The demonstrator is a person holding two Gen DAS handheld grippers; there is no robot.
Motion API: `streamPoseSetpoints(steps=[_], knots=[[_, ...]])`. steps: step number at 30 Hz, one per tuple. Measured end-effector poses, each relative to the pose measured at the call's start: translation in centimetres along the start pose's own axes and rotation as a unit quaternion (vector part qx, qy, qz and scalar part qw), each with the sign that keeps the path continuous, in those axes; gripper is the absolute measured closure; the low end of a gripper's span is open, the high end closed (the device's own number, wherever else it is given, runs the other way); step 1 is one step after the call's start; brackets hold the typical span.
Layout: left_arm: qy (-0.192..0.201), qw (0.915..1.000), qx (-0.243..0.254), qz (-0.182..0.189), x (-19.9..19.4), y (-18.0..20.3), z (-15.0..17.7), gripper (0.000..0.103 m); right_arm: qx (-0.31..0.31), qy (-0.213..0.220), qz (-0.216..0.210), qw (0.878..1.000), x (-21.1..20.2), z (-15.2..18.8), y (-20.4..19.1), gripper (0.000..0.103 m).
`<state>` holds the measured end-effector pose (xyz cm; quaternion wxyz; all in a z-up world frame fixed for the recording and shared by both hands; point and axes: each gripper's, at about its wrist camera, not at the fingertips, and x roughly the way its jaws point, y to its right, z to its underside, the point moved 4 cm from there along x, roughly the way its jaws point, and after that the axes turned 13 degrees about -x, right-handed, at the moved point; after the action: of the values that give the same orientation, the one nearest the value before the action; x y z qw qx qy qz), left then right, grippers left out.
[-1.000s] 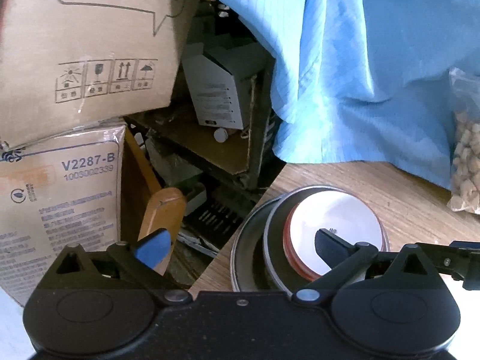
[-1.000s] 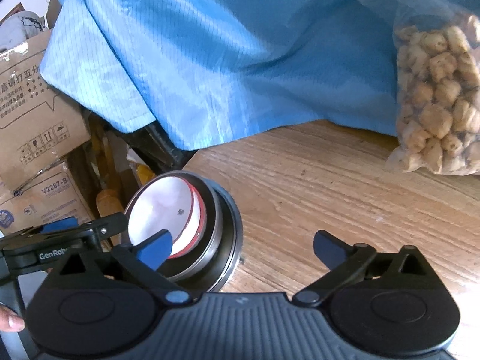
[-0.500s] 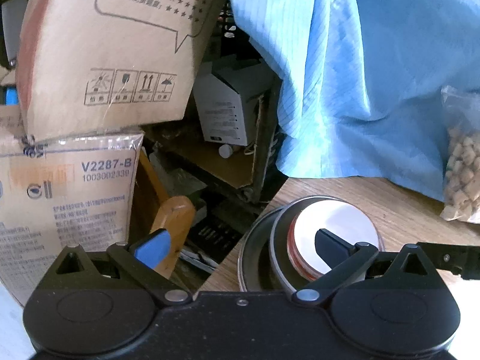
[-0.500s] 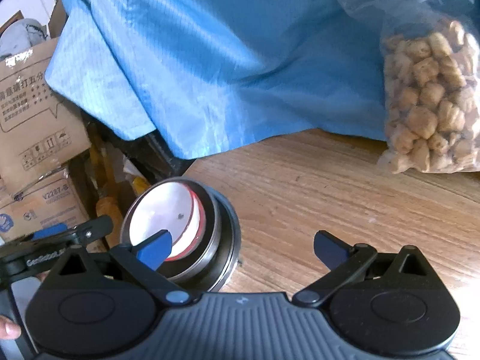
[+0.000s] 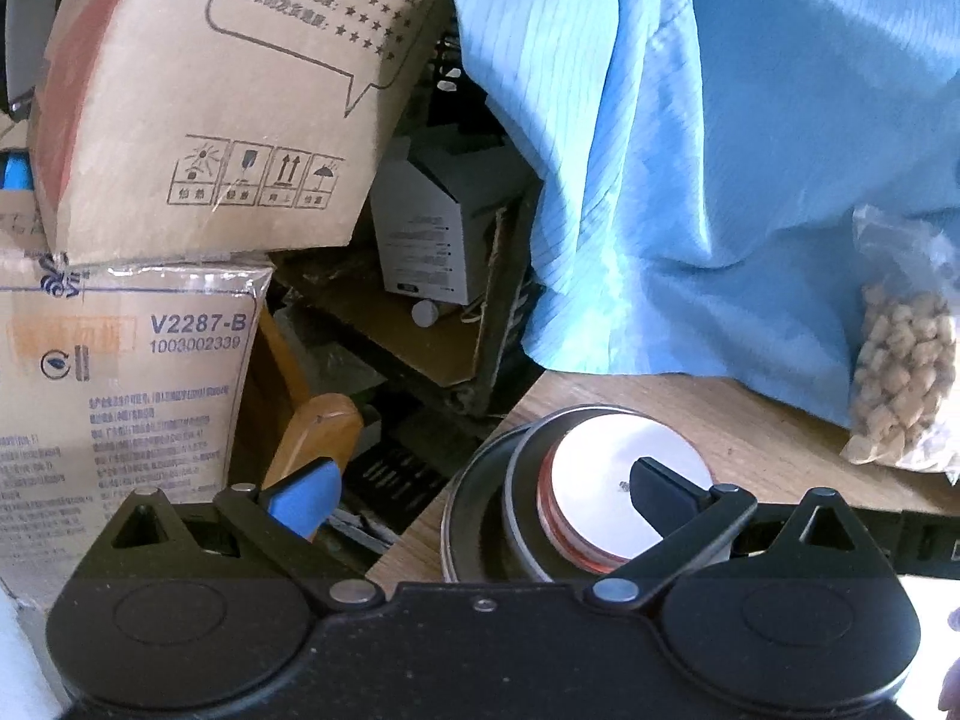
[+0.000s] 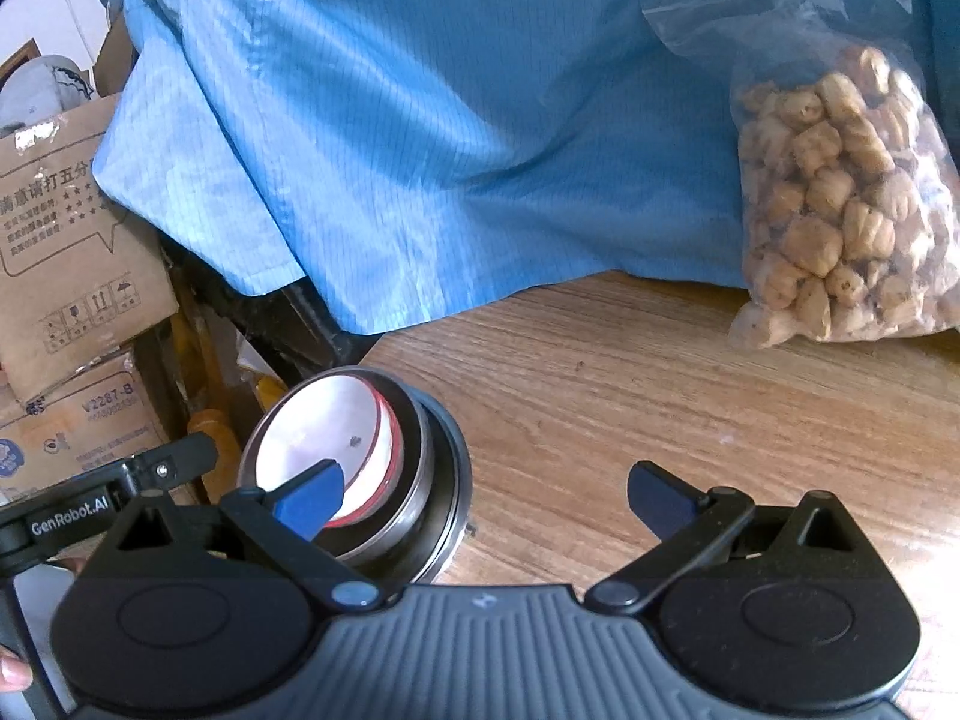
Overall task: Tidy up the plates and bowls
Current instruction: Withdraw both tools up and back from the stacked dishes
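Observation:
A nested stack stands at the left corner of the wooden table: a white bowl with a red rim inside a steel bowl, on a dark plate. My left gripper is open above the table corner, its right finger over the white bowl, its left finger off the table's edge. My right gripper is open, with its left finger in front of the stack and bare wood between the fingers. Neither holds anything.
A blue cloth hangs along the table's far edge. A clear bag of brown snacks sits at the back right. Left of the table, cardboard boxes, a white carton and a wooden handle crowd the floor.
Both grippers have drawn back and up from the stack, which now looks smaller and farther. The stack itself has not moved; both grippers stay open.

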<state>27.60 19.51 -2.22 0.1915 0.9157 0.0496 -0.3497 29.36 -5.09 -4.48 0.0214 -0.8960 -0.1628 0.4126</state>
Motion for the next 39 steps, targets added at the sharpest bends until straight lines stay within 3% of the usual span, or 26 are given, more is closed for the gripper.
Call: streamPoseSetpoints(steps=[17,39], knots=[[0.018,0.9995,-0.015,-0.02,-2.6,1.6,2.0,0.001,-0.016,0.016,-0.02,1.0,-2.1,1.0,1.1,0.0],[0.05,0.9957,-0.036,-0.069,-9.8,5.4,7.5,0.001,-0.061,0.028,-0.078,0.995,-8.3,4.2,3.7,0.0]])
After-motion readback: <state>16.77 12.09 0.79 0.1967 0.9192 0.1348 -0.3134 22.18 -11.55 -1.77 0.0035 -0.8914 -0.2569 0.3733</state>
